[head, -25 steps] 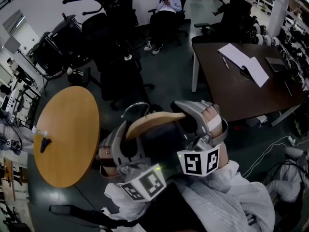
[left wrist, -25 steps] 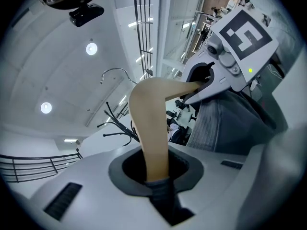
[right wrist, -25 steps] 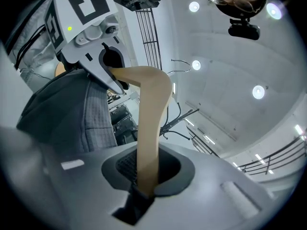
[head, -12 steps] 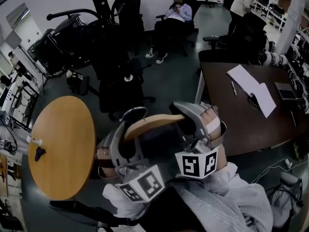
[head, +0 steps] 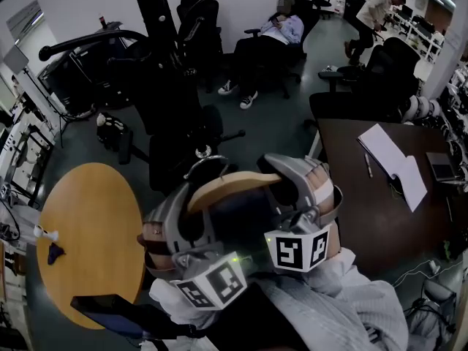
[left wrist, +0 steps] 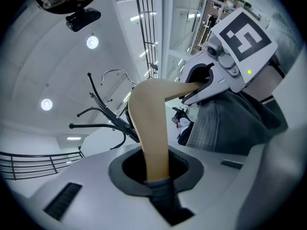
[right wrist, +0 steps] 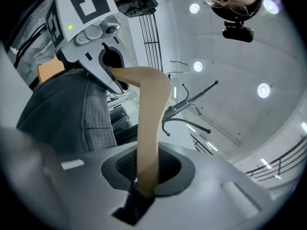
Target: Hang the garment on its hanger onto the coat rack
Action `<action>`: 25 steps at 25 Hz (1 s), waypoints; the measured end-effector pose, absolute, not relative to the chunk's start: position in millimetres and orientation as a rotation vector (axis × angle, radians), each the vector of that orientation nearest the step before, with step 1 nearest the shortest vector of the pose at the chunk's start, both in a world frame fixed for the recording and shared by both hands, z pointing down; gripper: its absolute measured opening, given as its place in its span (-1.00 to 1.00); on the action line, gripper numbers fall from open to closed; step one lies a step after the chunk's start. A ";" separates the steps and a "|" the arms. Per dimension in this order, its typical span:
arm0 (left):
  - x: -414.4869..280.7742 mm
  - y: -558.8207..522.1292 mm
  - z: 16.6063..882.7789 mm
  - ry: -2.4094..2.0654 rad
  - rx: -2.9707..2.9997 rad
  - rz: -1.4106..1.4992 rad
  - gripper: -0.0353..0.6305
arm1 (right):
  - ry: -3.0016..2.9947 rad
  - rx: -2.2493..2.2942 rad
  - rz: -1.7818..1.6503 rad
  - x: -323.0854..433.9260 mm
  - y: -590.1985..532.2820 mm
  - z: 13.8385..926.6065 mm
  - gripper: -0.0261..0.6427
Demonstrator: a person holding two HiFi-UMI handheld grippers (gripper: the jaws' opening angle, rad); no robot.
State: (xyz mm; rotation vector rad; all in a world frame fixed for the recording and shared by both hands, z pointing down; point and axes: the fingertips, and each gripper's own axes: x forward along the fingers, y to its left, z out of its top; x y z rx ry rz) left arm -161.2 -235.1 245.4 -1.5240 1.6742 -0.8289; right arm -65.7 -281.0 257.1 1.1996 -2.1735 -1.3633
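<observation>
A pale wooden hanger (head: pixel 234 183) with a metal hook (head: pixel 205 165) carries a dark grey garment (head: pixel 238 218) between my two grippers. My left gripper (head: pixel 191 205) is shut on the hanger's left arm (left wrist: pixel 148 128), where the jaws meet (left wrist: pixel 156 176). My right gripper (head: pixel 281 179) is shut on the hanger's right arm (right wrist: pixel 151 123), pinching it low down (right wrist: pixel 144 186). The black coat rack (head: pixel 157 20) stands just beyond the hook, its curved arms (left wrist: pixel 103 114) spreading out. The garment (left wrist: pixel 225 123) hangs by the other gripper in each gripper view.
A round wooden table (head: pixel 88 232) lies at the left, a dark desk (head: pixel 387 203) with papers at the right. Black office chairs (head: pixel 183 123) crowd the rack's foot. One person (head: pixel 278 31) sits at the back and another (head: pixel 376 9) bends over farther right.
Both grippers have carried the hanger and garment forward toward the coat rack, which now looms larger and closer ahead. The grip on the hanger looks unchanged.
</observation>
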 end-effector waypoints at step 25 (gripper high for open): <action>-222.9 -431.3 234.5 1.735 -1.466 -0.852 -0.73 | -2.256 1.116 -1.402 -132.2 -485.5 245.1 -0.78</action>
